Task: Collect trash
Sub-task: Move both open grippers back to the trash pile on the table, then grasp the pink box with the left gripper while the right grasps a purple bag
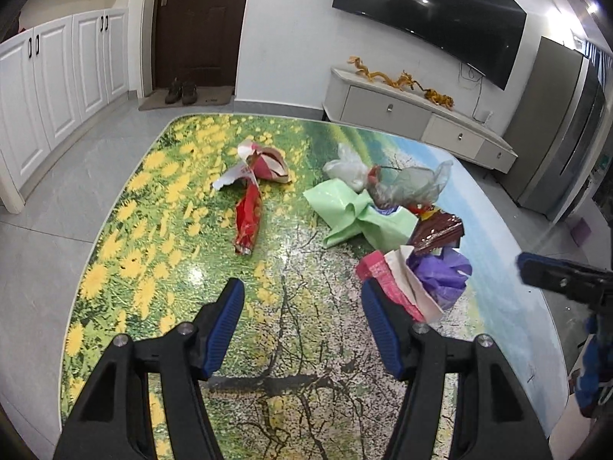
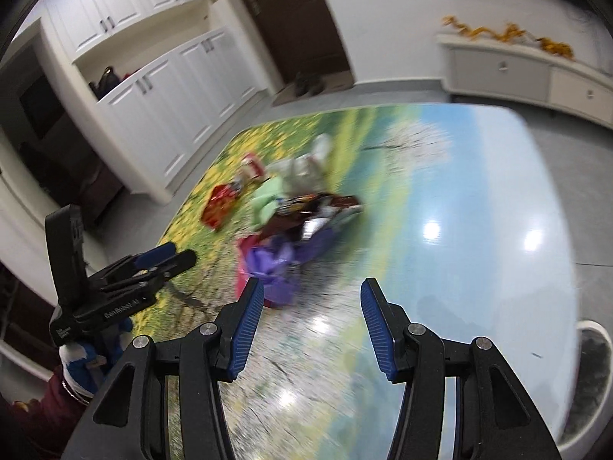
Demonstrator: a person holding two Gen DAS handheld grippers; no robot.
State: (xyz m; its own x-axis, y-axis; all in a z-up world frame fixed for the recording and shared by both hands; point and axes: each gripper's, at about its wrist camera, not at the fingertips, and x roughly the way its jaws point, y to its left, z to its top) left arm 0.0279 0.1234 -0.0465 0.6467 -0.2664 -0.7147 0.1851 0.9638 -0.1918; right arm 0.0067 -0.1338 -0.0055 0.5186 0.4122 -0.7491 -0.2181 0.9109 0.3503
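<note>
Trash lies on a table (image 1: 161, 253) with a flower and tree print. A red wrapper (image 1: 248, 215) and torn red-white paper (image 1: 264, 163) lie at centre left. A green bag (image 1: 360, 218), clear plastic bags (image 1: 398, 180), a brown wrapper (image 1: 438, 234), a purple bag (image 1: 444, 274) and a pink-white packet (image 1: 390, 281) form a pile at the right. My left gripper (image 1: 302, 299) is open and empty above the table, its right finger close to the pink packet. My right gripper (image 2: 312, 299) is open and empty, next to the purple bag (image 2: 274, 264). The right wrist view is blurred.
A white bin (image 2: 592, 375) stands at the table's right edge in the right wrist view. Beyond the table are a TV cabinet (image 1: 413, 115), a wall TV (image 1: 433, 11), white cupboards (image 1: 57, 80) and a brown door (image 1: 199, 19) with shoes (image 1: 182, 90).
</note>
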